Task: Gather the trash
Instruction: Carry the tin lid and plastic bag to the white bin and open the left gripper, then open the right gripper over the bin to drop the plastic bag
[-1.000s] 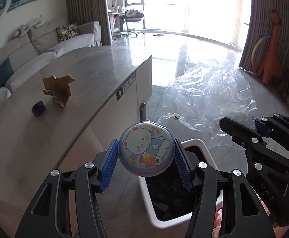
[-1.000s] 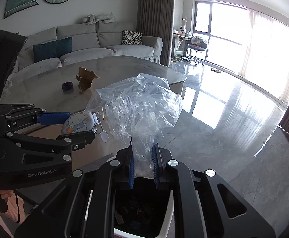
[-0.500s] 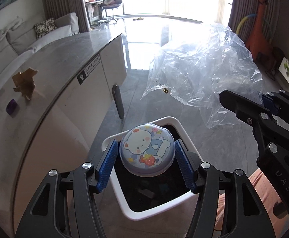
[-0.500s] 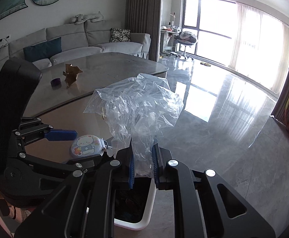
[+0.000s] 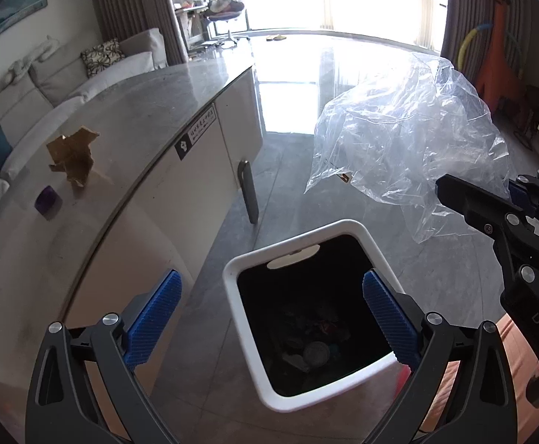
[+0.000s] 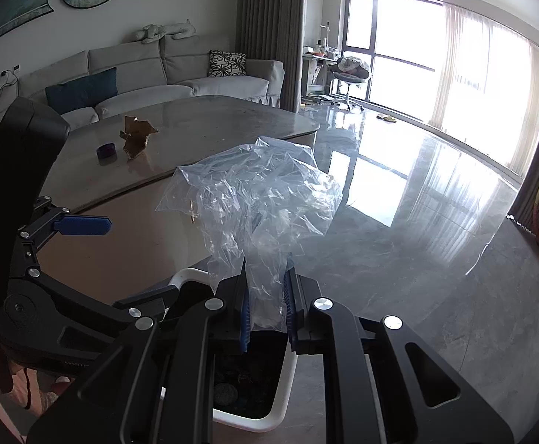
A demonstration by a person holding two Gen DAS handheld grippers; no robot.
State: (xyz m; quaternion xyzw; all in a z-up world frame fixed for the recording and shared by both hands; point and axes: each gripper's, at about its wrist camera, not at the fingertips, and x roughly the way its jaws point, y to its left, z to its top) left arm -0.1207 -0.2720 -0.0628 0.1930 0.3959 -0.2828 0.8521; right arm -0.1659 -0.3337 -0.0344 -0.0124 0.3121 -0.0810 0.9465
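Two wrist views, both close over my bin

My left wrist camera looks steeply down along its blue pads into the white bin [image 5: 375, 248] just below, table [image 5: 129, 111] at left. My right wrist camera faces more level, across the floor to the windows [image 6: 410, 63], sofa [image 6: 180, 74] behind. Both share the bin [image 6: 269, 420], table [image 6: 203, 122], brown paper scrap [image 5: 73, 155] [image 6: 135, 137] and clear plastic bag [image 5: 410, 129] [image 6: 262, 196].

1. We see the white square-rimmed trash bin [image 5: 378, 246] with its mouth unobstructed from above.
2. The grey stone-topped table [image 5: 147, 111] stands close on the bin's left.
3. A crumpled clear plastic bag [image 5: 410, 129] hangs beyond the bin's far right corner.
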